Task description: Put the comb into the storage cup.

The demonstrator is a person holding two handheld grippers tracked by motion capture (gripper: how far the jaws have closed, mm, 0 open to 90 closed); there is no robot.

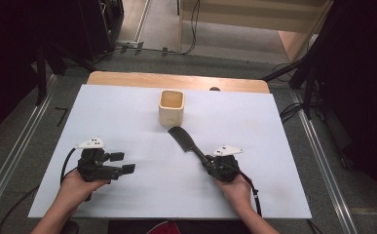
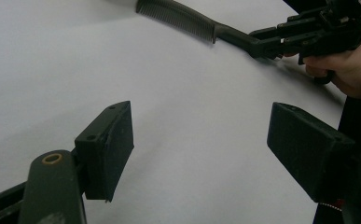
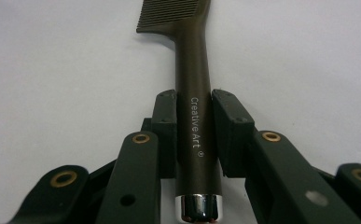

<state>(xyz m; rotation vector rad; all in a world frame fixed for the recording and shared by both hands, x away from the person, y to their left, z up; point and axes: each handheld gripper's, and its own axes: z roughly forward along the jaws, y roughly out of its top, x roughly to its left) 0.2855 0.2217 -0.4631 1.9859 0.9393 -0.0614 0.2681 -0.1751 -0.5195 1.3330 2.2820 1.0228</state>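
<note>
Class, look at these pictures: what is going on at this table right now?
A person works with a gripper in each hand. The right gripper has its jaws closed on the handle of a dark comb lying on the white table. The left gripper waits open, holding nothing. A cream cup stands just beyond the comb's toothed end.

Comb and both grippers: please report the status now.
Right gripper shut on comb handle, comb flat on table. Left gripper open, nothing between fingers. Cup beyond comb, path clear.

Both forearms reach in low over the table: the left gripper (image 1: pixel 122 163) rests with jaws spread wide, while the right gripper (image 1: pixel 208 163) is clamped.
</note>
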